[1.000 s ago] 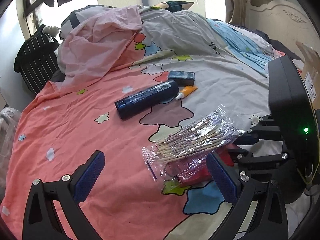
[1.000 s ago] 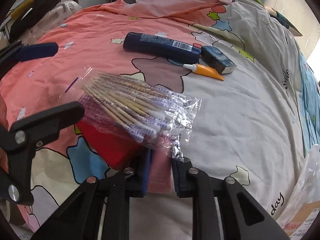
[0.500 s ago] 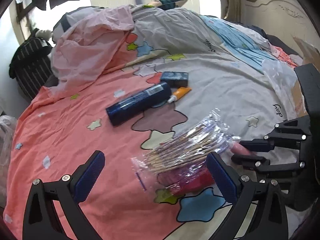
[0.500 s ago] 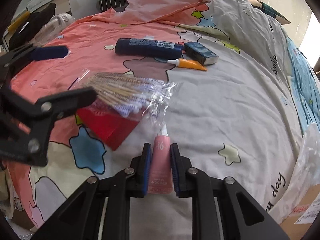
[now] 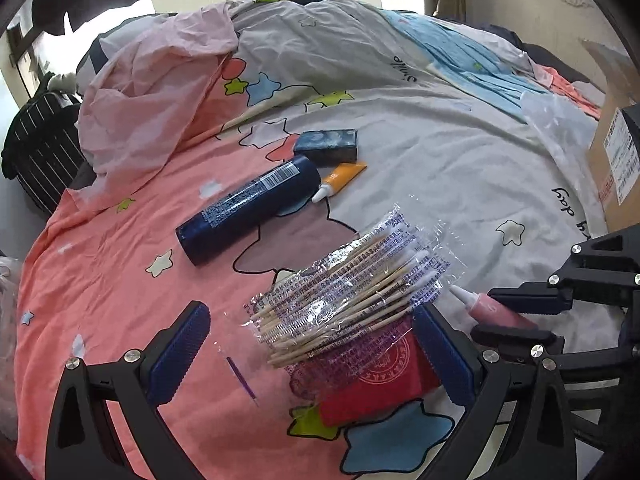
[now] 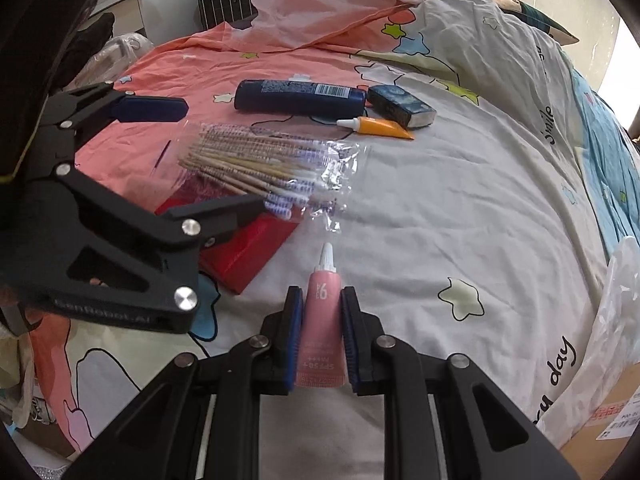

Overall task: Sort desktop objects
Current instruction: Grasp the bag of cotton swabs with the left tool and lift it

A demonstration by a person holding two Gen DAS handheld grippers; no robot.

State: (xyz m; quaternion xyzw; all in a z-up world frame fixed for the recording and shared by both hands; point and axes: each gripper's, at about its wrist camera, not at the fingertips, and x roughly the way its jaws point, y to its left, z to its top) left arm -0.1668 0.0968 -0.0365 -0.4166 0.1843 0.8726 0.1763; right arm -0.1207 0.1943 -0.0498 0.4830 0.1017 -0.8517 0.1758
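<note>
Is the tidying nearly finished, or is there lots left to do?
Lots left. The right tongs grip the pink tube. The left tongs are open over the cotton swab bag. The blue bottle, orange tube and blue box lie together; no sorted pile shows.

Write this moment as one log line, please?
right gripper: shut on pink tube | left gripper: open over cotton swab bag | bed: bottle, box, orange tube

The right gripper (image 6: 321,322) is clamping a pink tube (image 6: 322,326) above the bedspread (image 6: 460,208), cap pointing toward the cotton swab bag (image 6: 268,168).
</note>
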